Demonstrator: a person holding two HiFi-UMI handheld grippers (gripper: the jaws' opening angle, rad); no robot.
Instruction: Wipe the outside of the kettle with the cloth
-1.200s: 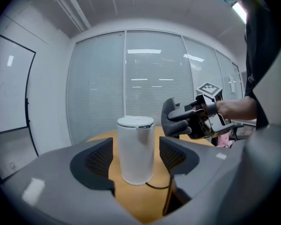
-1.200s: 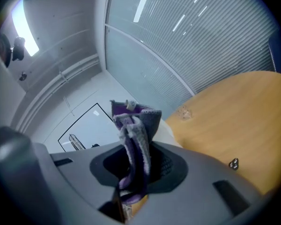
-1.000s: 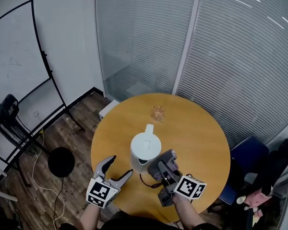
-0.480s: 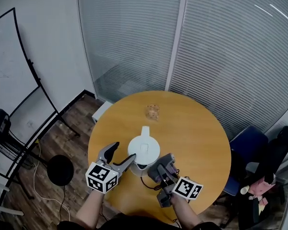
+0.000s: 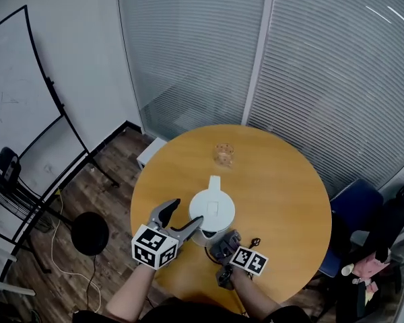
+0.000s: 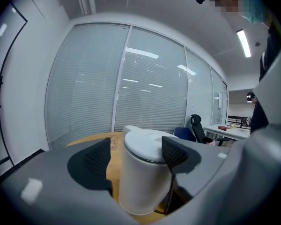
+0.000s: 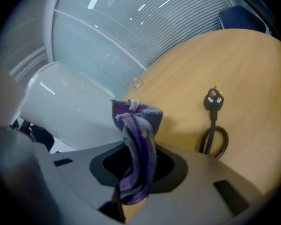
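A white kettle stands upright near the front of the round wooden table. My left gripper is open, its jaws on either side of the kettle near the lid, close to its left side. My right gripper is shut on a purple and grey cloth, which hangs bunched between the jaws right beside the kettle's lower front wall. Whether the cloth touches the kettle I cannot tell.
The kettle's black cord and plug lie on the table to the right. A small clear glass stands at the table's far side. A blue chair is right of the table, a black stool left.
My left gripper moved right and closer around the kettle. My right gripper with the cloth drew in toward the kettle's base. The head view shifted.
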